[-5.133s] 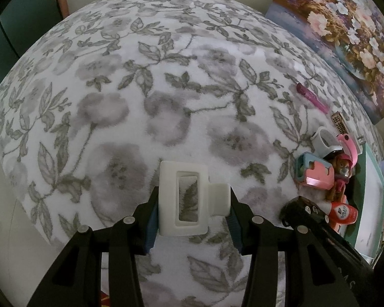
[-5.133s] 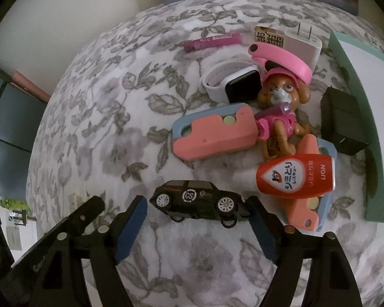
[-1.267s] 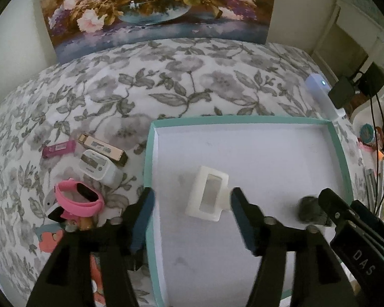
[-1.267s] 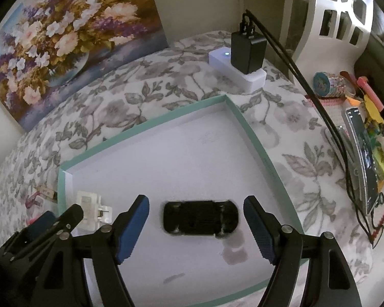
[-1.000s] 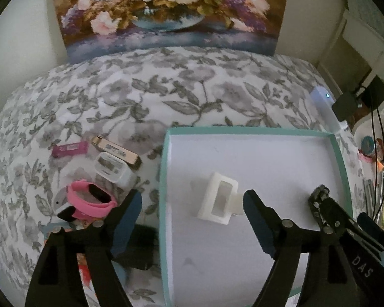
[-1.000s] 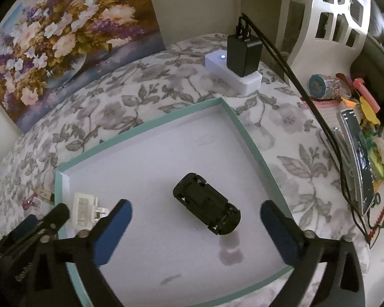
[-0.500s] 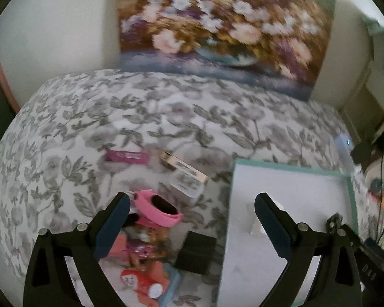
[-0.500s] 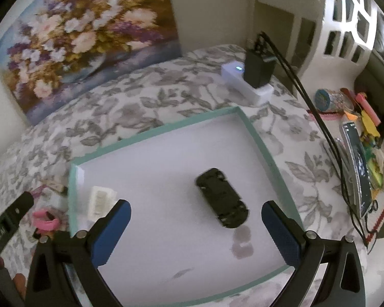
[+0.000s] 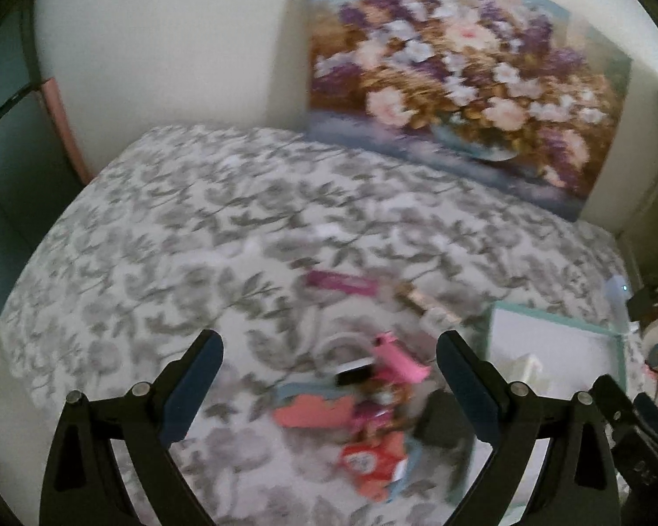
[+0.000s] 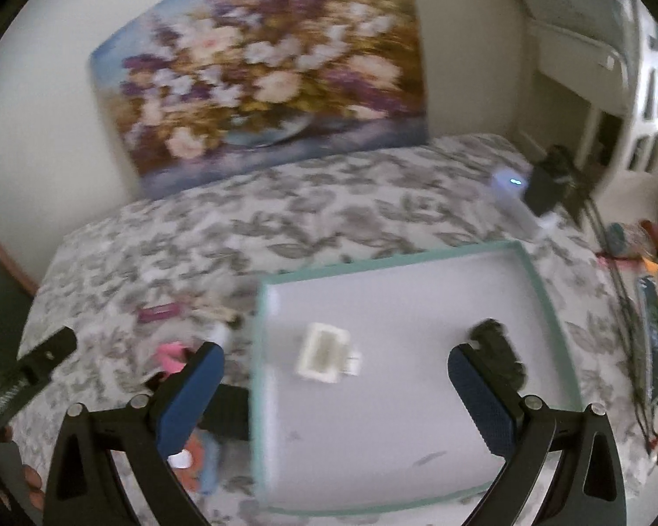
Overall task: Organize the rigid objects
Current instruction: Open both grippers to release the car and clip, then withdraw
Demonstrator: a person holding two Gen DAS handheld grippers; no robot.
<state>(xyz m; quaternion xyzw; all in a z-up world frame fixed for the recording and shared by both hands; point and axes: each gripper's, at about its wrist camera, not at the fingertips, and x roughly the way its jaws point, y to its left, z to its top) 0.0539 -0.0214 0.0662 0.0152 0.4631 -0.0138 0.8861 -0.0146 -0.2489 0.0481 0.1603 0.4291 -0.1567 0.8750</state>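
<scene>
The teal-rimmed tray lies on the floral bedspread and holds a white plug adapter and a black toy car. My right gripper is open and empty above the tray's near part. My left gripper is open and empty above a blurred pile: pink watch, coral case, red-labelled bottle, black charger, magenta stick. The tray's corner shows in the left wrist view.
A flower painting leans on the wall behind the bed. A white power strip with a black plug lies at the bed's far right. Cluttered items sit beside the bed on the right. The other gripper's body shows at left.
Both grippers have pulled back and up from the tray, open and empty. The left view swung left toward the pile; the adapter and car stay in the tray.
</scene>
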